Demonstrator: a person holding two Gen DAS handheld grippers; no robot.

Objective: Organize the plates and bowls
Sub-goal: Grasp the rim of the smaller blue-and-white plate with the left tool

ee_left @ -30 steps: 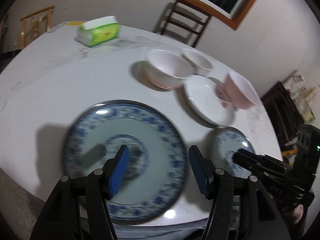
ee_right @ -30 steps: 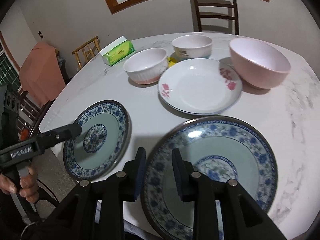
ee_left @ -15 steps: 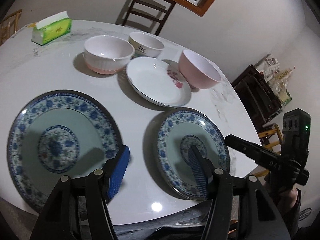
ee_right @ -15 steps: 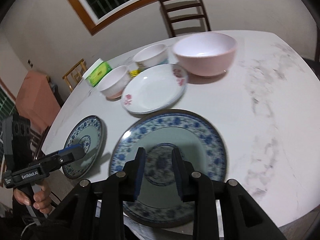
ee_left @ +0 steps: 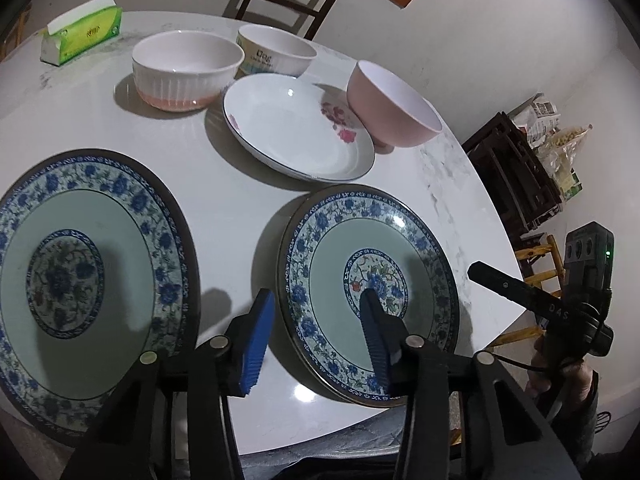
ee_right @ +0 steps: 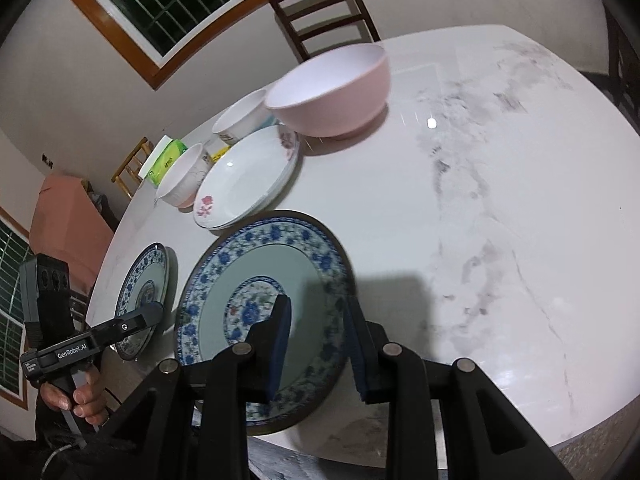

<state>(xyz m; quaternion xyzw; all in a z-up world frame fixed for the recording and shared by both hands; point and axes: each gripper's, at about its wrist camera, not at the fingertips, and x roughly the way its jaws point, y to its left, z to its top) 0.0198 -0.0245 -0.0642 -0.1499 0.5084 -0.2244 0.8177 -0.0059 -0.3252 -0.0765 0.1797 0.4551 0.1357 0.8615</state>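
Behind both blue plates (ee_left: 368,292) sit bowls (ee_left: 188,68), tissues (ee_left: 82,34).

White marble table (ee_left: 224,200): 2 blue plates (ee_left: 370,292) (ee_left: 80,280), white plate (ee_left: 296,128), 3 bowls (ee_left: 186,68), tissue pack (ee_left: 82,34).

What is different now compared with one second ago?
The left gripper swung from the left blue-patterned round ceramic plate to the right blue-patterned plate; its jaws are closing astride that plate's left rim, not gripping. The right gripper shifted to that plate's right rim. No dish moved.
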